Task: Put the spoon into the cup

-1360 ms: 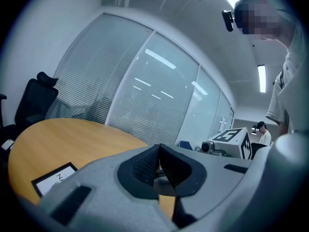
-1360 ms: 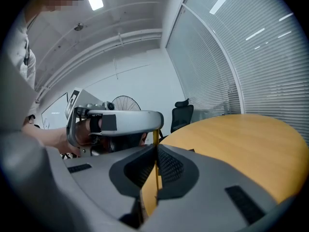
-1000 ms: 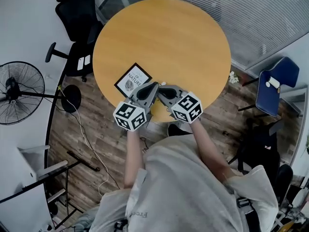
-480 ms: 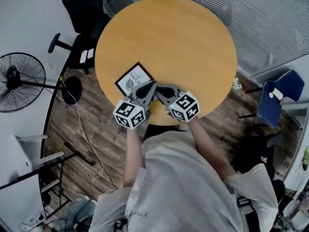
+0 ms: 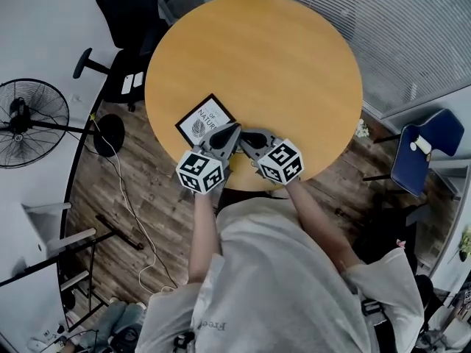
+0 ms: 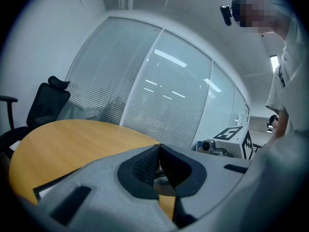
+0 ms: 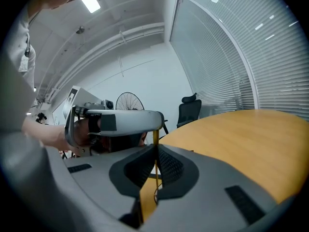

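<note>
Left hand-held gripper [image 5: 230,130]: jaws pressed together, nothing between them; over the near edge of the tabletop.
Right hand-held gripper [image 5: 246,136]: jaws closed tip to tip, empty; just beside the left one.
Surface: round orange wooden tabletop [image 5: 257,57].
Nearby: black-framed white card [image 5: 204,118], lying flat by the left tips.
Spoon, cup: whereabouts cannot be told.

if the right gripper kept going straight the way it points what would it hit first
Probably the left gripper, which sits just ahead of the right gripper; depth is unclear.
</note>
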The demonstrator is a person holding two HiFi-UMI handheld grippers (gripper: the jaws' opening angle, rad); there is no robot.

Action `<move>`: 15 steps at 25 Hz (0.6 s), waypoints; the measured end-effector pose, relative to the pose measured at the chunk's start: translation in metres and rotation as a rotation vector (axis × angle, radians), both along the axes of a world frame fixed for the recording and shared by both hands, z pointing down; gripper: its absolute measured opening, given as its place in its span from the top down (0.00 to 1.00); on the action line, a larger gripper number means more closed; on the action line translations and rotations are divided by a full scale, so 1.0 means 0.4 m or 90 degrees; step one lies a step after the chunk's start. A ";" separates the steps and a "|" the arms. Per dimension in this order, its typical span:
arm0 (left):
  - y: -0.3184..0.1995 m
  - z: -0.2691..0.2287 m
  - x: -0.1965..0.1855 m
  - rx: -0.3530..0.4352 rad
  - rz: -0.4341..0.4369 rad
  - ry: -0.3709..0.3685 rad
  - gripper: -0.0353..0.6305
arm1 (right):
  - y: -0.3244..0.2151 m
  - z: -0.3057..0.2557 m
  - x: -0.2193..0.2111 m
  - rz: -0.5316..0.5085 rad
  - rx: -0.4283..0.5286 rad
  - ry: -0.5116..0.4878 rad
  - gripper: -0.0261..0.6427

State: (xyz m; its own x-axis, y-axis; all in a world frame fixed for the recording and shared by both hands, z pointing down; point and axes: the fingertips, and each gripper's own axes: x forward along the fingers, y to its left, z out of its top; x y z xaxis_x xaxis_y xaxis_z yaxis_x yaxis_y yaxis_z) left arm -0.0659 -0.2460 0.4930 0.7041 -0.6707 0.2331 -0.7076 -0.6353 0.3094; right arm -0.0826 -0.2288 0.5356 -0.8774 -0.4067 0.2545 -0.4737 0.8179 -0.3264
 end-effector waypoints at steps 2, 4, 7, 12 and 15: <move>0.001 0.011 -0.002 -0.005 0.004 -0.005 0.93 | 0.001 0.011 -0.003 -0.003 -0.001 0.005 0.95; 0.001 0.022 -0.004 -0.011 0.004 -0.003 0.93 | 0.003 0.022 -0.005 -0.009 -0.003 0.012 0.95; 0.005 0.040 -0.011 -0.021 0.002 -0.002 0.93 | 0.007 0.040 -0.011 -0.016 -0.008 0.020 0.95; 0.007 0.059 -0.015 -0.033 0.005 -0.007 0.93 | 0.008 0.061 -0.014 -0.018 -0.018 0.027 0.95; 0.013 0.074 -0.018 -0.047 0.008 -0.009 0.93 | 0.014 0.076 -0.016 -0.024 -0.027 0.037 0.95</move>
State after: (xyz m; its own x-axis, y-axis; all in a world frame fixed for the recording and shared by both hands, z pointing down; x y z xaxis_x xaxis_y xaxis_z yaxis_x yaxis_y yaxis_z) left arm -0.0729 -0.2409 0.5226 0.7087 -0.6426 0.2911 -0.7043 -0.6203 0.3454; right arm -0.0890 -0.2233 0.5660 -0.8750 -0.3619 0.3217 -0.4625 0.8212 -0.3341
